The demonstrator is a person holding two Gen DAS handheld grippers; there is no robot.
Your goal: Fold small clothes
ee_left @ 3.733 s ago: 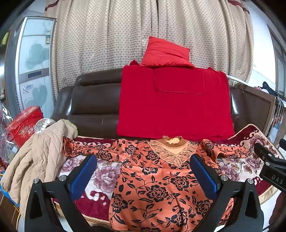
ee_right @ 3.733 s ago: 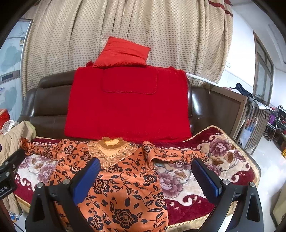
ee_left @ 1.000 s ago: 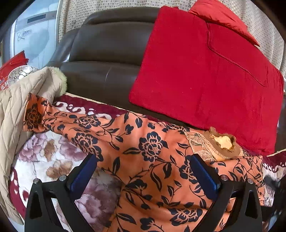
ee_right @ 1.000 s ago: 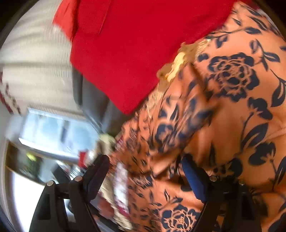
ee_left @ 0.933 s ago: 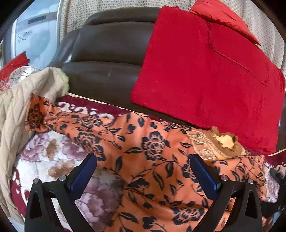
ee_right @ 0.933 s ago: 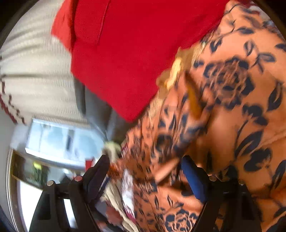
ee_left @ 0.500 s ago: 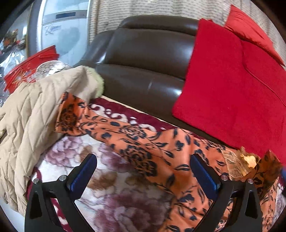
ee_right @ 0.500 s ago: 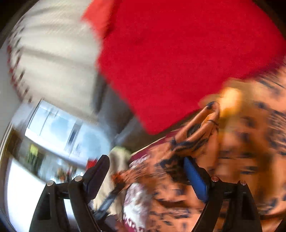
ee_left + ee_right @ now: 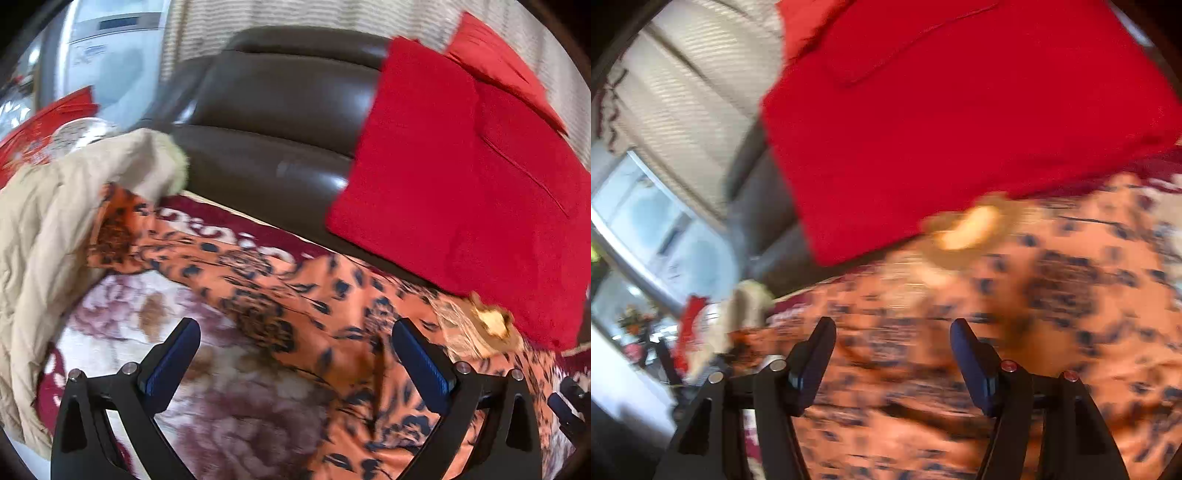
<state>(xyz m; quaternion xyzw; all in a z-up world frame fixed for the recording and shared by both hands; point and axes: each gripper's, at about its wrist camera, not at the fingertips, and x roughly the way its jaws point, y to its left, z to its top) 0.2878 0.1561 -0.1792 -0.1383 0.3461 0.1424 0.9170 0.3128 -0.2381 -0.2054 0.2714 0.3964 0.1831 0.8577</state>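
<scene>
An orange blouse with black flowers (image 9: 332, 325) lies spread on a floral blanket (image 9: 229, 398) over the sofa seat. Its left sleeve (image 9: 155, 243) runs up to the left and its cuff rests against a beige quilted coat (image 9: 40, 236). Its lace collar (image 9: 480, 325) lies at the right. My left gripper (image 9: 295, 354) is open and empty, just above the sleeve near the shoulder. In the blurred right wrist view the blouse (image 9: 1015, 314) fills the lower frame. My right gripper (image 9: 894, 350) is open and empty above the blouse body, nothing between its pads.
A dark leather sofa back (image 9: 280, 110) stands behind, draped with a red blanket (image 9: 461, 177) and a red cushion (image 9: 498, 62). A fridge (image 9: 107, 66) and a red box (image 9: 40, 129) stand at the far left. The right gripper's tip (image 9: 569, 406) shows at the left view's right edge.
My right gripper has let go of the folded right sleeve and opened, now over the blouse body. My left gripper has swung left along the left sleeve, staying open.
</scene>
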